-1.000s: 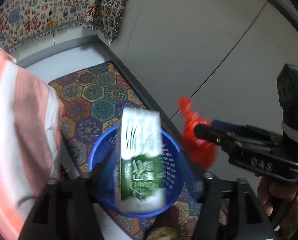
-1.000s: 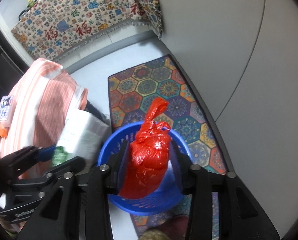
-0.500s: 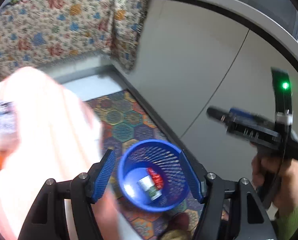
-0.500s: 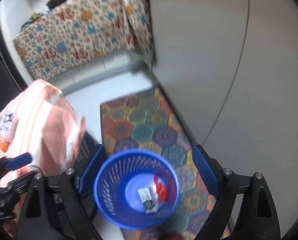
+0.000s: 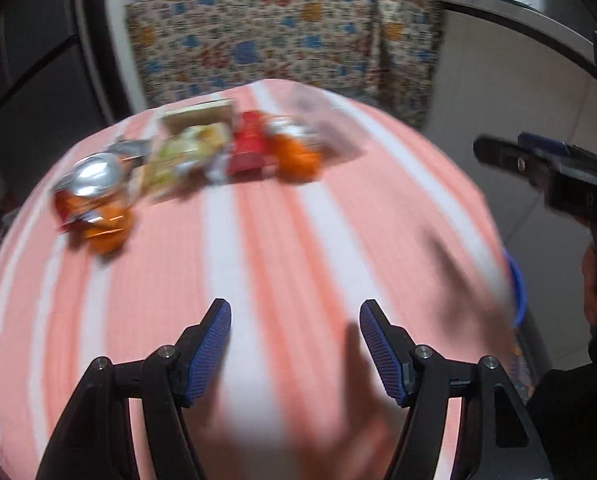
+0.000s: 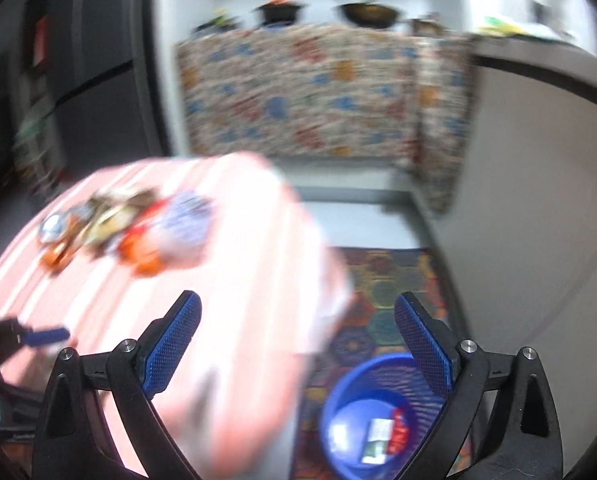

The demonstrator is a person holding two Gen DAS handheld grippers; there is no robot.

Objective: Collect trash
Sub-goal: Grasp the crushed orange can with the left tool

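Note:
Several pieces of trash [image 5: 186, 164] lie in a blurred heap at the far side of the table with the pink-and-white striped cloth [image 5: 258, 260]: a crushed silver can [image 5: 94, 172], a red wrapper [image 5: 250, 148], orange bits [image 5: 298, 156]. The heap also shows in the right wrist view [image 6: 126, 228]. My left gripper [image 5: 294, 340] is open and empty above the table. My right gripper [image 6: 298, 336] is open and empty, over the table's edge. The blue basket [image 6: 374, 416] stands on the floor and holds a green-white carton [image 6: 378, 440] and a red bag [image 6: 400, 428].
A patterned rug [image 6: 386, 292] lies under the basket, beside a grey cabinet wall [image 6: 538, 240]. A patterned cloth [image 6: 298, 92] hangs over the far counter with pots on top. The right gripper's body shows in the left wrist view [image 5: 558, 176]. Dark cabinets [image 5: 30, 80] stand at the left.
Both grippers let go of the carton and the red bag into the basket, then rose and swung left from the basket toward the table. Both views are motion-blurred.

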